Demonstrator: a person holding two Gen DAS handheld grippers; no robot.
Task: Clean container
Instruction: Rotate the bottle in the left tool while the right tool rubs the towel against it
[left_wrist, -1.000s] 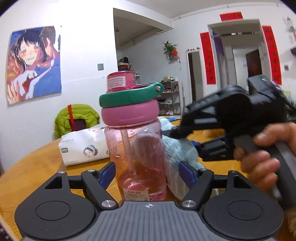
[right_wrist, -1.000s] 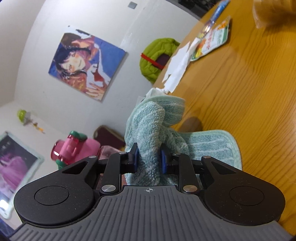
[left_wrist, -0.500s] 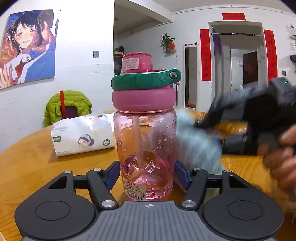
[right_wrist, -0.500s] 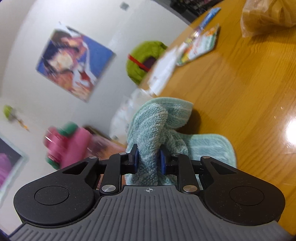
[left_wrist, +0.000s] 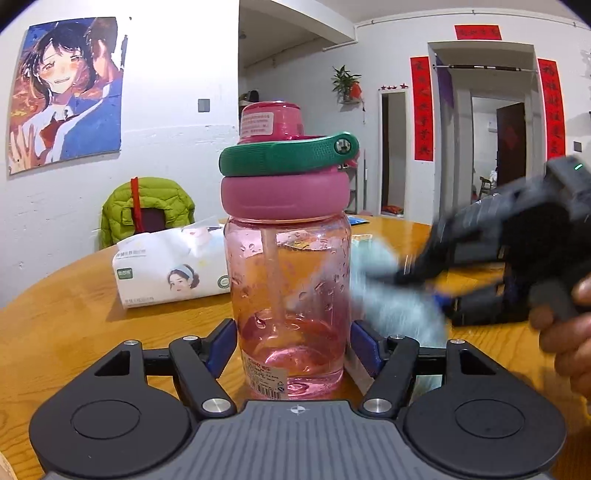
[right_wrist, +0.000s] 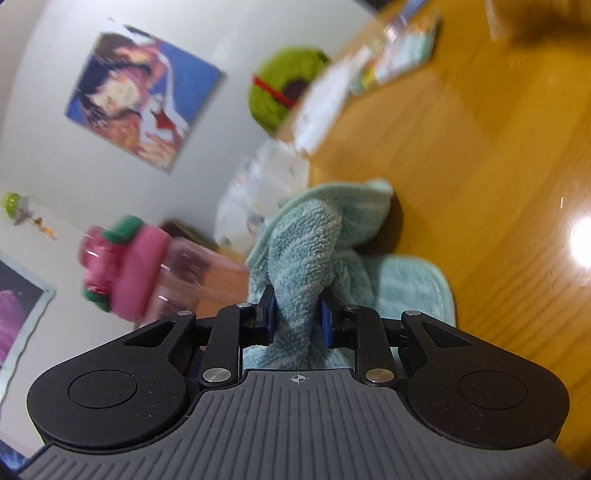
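- Between the left tongs stands the pink bottle, upright on the table; blue pads press its lower wall from both sides, so it's pinched low, near the base.
- Left jaws have just been closing, bottle between them. Grip reads firm now.
- Right tongs are pressed together on a bunched teal towel; loose end trails onto the table.
- From the left camera, the towel and right tongs sit just beside the bottle's right wall, blurred. Can't tell if cloth is touching plastic yet.
- Step in hand, my read: hold bottle steady, wipe its outside wall.
- Doing it well: keep the left pinch low and fixed so the bottle can't tip; press the towel's bulk, not the tong tips, on the wall; stroke up and down below the pink lid.
- Risk: side push from the right tilts a bottle held only near its base.
- Further out: tissue pack behind-left of the bottle, toward the table's far edge, well clear.
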